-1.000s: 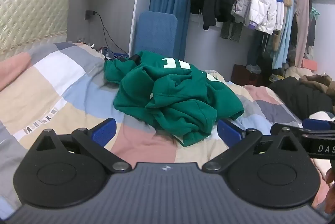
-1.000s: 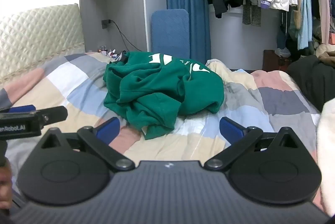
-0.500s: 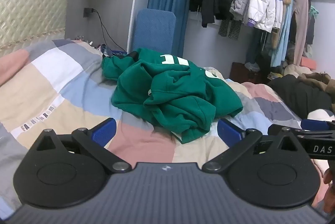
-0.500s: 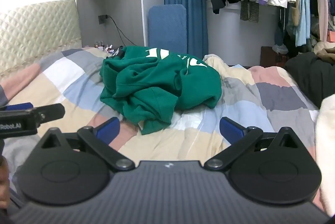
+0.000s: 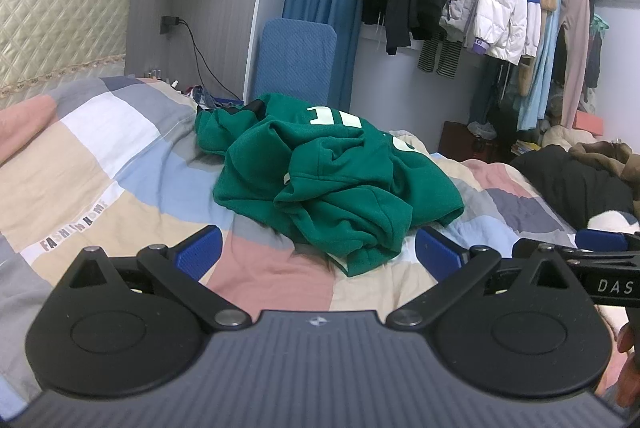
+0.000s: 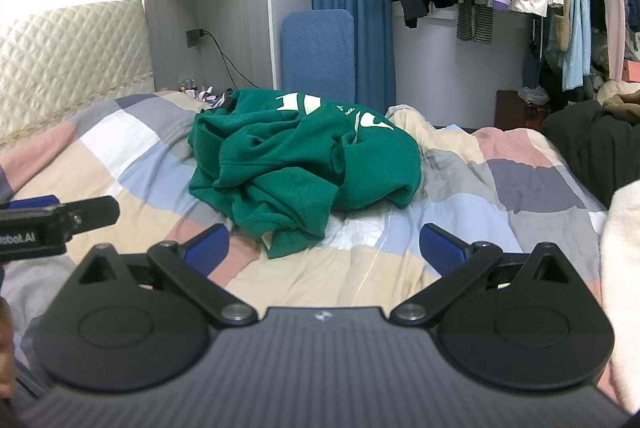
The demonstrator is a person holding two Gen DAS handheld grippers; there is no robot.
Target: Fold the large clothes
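I am holding my left claw (image 5: 316,256) wide apart and empty, low in the frame of the left wrist view, with the green sweatshirt (image 5: 328,179) lying in a crumpled heap at the centre of that frame, just beyond the blue pads. My right claw (image 6: 324,248) is likewise gaping and carrying nothing, and in its own view the same sweatshirt (image 6: 304,167) is sitting slightly left of centre on the patchwork quilt (image 6: 360,268) of the bed. Neither claw is touching the cloth; I am judging that folding has not begun and that I am lining up for a first grasp.

The garment is bunched so that sleeves, hem and body are overlapping, and I cannot tell which edge is which. The nearest tongue of fabric, hanging toward the lower middle of both frames, may be a cuff or a hem corner. If I am pinching several layers there at once, the heap will probably lift as a lump instead of spreading flat. The quilt beneath is soft and rumpled, so a low approach may be catching bedding along with the sweatshirt. My two claws are also working close together, at the right edge of the left view and the left edge of the right view, so a collision looks possible.
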